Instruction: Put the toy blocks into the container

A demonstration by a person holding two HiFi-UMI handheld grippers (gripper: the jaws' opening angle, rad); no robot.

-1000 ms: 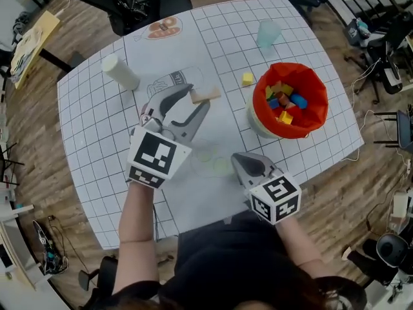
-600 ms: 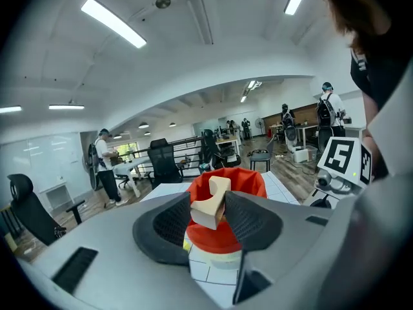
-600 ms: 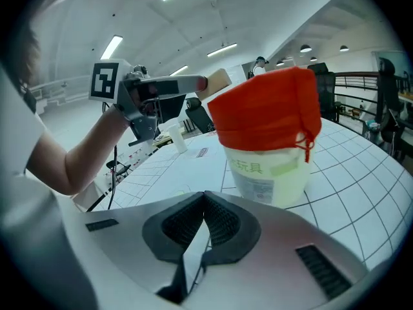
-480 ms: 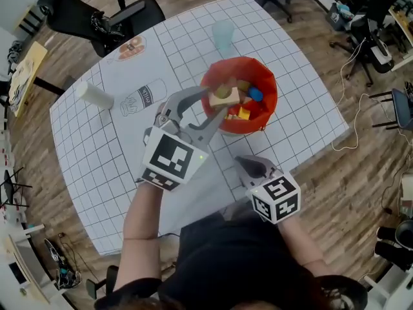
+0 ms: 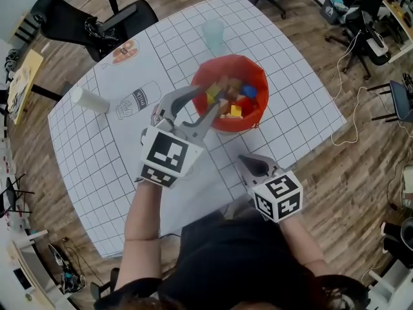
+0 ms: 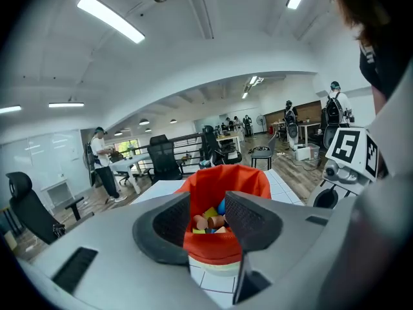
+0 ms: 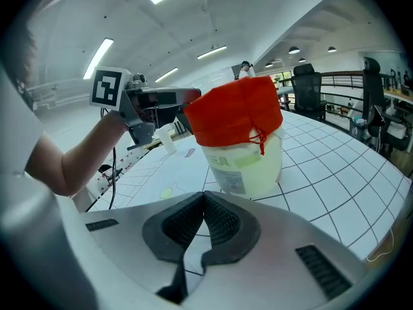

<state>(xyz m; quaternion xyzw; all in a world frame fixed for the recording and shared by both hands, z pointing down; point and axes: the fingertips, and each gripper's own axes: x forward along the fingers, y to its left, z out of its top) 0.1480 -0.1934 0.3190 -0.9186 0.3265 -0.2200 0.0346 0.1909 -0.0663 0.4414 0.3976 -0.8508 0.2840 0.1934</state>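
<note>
Left gripper point(image 5: 206, 101) is up at the near rim of the white plastic bucket lined with red fabric point(image 5: 263, 89). Its jaws are spread wide and pinch a tan wooden toy block point(image 6: 217, 221) across its width, right over the opening! Inside the bucket sits a heap of coloured toy blocks point(image 5: 236, 111): yellow, blue, brown. Right gripper point(image 5: 248, 165) hangs over the white gridded table point(image 5: 97, 147) on the near side of the bucket, jaws pressed together with nothing between them.
</note>
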